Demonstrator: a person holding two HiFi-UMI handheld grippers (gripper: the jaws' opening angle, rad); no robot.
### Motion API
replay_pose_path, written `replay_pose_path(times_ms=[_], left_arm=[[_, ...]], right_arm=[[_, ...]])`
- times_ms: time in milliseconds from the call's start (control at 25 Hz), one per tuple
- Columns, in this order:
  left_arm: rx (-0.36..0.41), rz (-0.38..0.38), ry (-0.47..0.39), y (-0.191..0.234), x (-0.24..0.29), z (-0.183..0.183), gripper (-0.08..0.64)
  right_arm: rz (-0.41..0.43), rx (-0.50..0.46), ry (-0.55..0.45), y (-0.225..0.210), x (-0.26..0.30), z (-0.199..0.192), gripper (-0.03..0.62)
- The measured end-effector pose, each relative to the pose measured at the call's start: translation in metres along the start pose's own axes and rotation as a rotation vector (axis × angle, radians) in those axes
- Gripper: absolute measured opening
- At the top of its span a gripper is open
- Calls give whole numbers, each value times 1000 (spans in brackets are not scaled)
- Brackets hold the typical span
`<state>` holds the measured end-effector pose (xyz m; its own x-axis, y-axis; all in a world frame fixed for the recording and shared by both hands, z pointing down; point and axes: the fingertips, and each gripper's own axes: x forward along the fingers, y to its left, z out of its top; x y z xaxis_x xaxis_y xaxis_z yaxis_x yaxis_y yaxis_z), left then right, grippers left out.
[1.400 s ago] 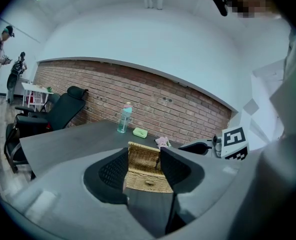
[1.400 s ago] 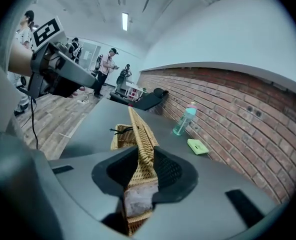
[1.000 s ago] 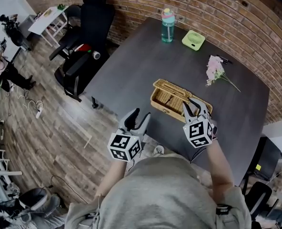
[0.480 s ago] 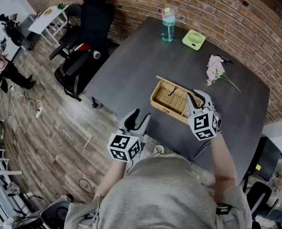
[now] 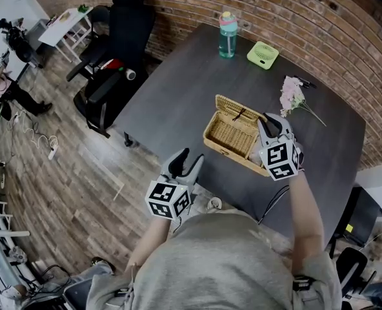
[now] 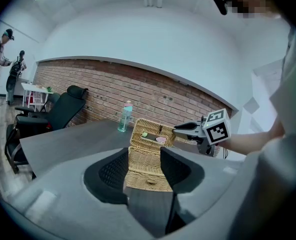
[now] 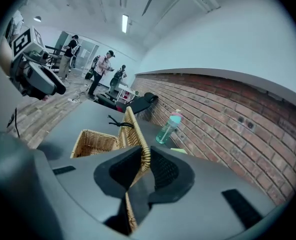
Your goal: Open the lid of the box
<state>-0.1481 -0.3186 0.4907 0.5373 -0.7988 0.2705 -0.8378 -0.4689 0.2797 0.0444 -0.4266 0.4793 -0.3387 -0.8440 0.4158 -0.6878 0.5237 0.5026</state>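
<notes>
Left gripper (image 5: 182, 163) hovers by the near edge of the table (image 5: 178, 89), jaws wide, nothing in them. Mid-table, the wicker box (image 5: 228, 136) sits open, its lid (image 5: 233, 108) standing upright (hinged on the far side). Right gripper (image 5: 272, 123) is at the lid's right end, jaws closing on its woven rim.

Box (image 5: 224, 148) and lid (image 5: 235, 108) were rough woven wicker; table (image 5: 178, 89) beneath matt, dark; wall (image 5: 294, 11) behind, coarse brick.
</notes>
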Motion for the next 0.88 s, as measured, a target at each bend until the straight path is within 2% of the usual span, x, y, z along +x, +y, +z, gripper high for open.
replay_pose_path(times_ms=[880], left_arm=[[-2,-8,23,-6,17,-2,196]], right_arm=[[54,172,39,-40,37,-18,71]])
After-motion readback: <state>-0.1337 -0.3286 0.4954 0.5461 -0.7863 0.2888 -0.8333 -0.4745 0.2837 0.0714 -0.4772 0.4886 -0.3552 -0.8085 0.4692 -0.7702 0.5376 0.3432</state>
